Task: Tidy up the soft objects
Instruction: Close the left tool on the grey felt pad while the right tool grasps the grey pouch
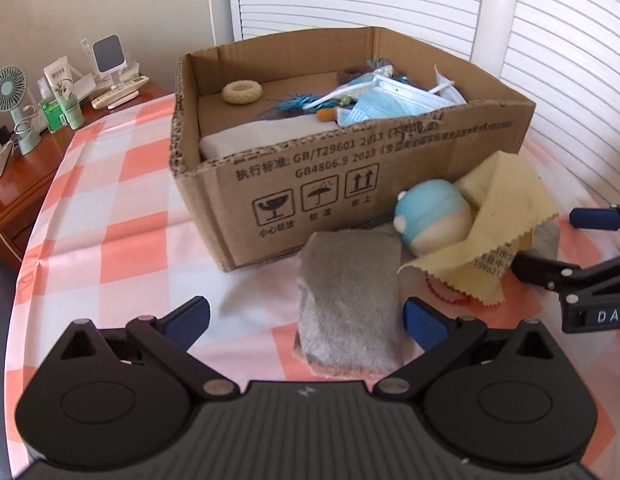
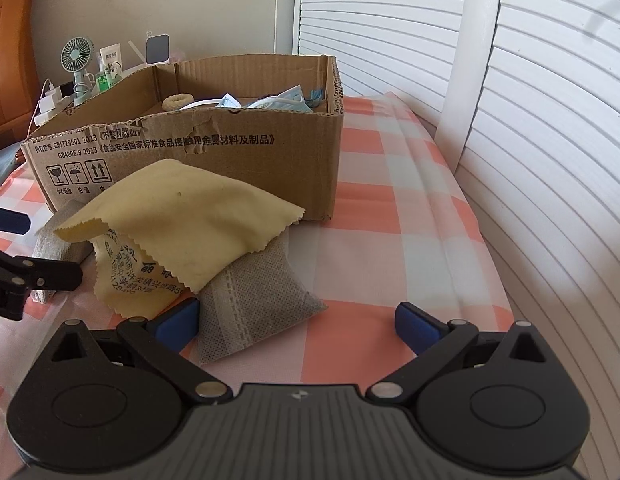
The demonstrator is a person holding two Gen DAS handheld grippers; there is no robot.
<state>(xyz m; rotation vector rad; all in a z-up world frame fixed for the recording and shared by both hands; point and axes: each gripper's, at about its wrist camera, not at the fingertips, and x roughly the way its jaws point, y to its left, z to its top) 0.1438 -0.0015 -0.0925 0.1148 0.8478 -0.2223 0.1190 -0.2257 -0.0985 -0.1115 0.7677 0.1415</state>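
Observation:
A cardboard box (image 1: pixel 389 168) (image 2: pixel 238 160) stands on the checked tablecloth and holds face masks (image 1: pixel 393 100), a cream ring (image 1: pixel 242 92) and a pale folded cloth (image 1: pixel 254 138). In front of it lie a folded grey towel (image 1: pixel 349 300), a blue and cream plush ball (image 1: pixel 431 216), a yellow cloth (image 1: pixel 497 220) (image 2: pixel 190 220) and a grey sachet (image 2: pixel 250 300). My left gripper (image 1: pixel 306 320) is open, its jaws on either side of the towel's near end. My right gripper (image 2: pixel 297 322) is open and empty, its left finger beside the sachet.
A wooden side table (image 1: pixel 30 176) at the left carries a small fan (image 1: pixel 10 96), bottles (image 1: pixel 66 108) and a remote. White louvred shutters (image 2: pixel 509 120) stand behind and to the right. A red string (image 1: pixel 445 292) lies under the yellow cloth.

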